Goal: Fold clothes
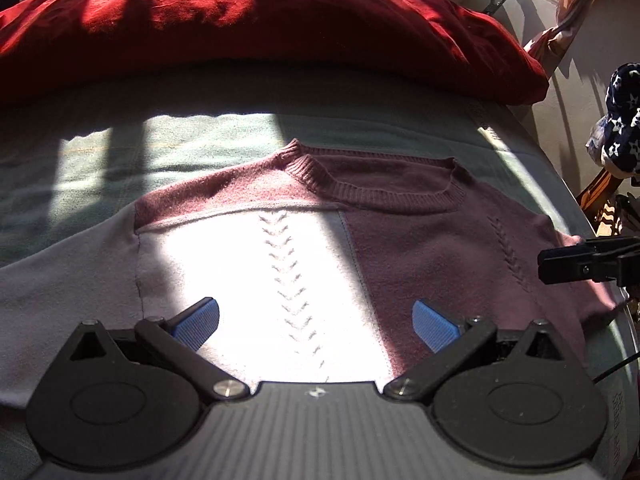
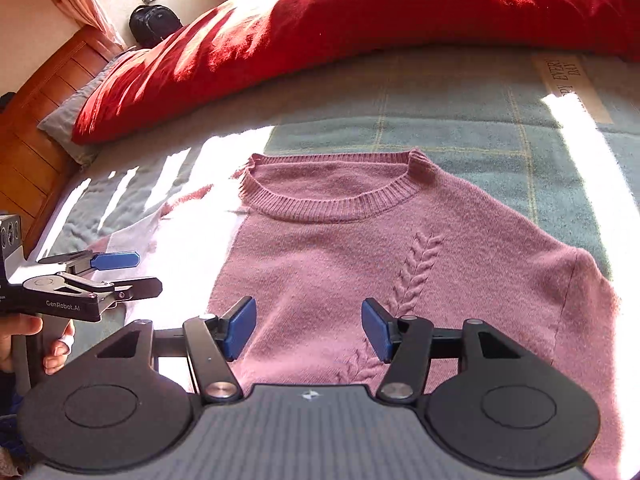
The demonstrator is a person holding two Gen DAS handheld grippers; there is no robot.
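On the bed, a pink-and-white sweater (ribbed collar) lies flat; left gripper and right gripper gape empty.

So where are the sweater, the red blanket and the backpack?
sweater [image 2: 328,264]: right wrist view, on its pink chest.
red blanket [image 2: 360,28]: right wrist view, on the middle of its top.
backpack [image 2: 154,24]: right wrist view, on its black front.

White lettering reading "GenRobot.AI" runs along the black side of the left gripper, and a pale strip on the checked bedspread carries sideways words — apparently "EVERY DAY", with a cut-off word before them, perhaps "HAPPY".
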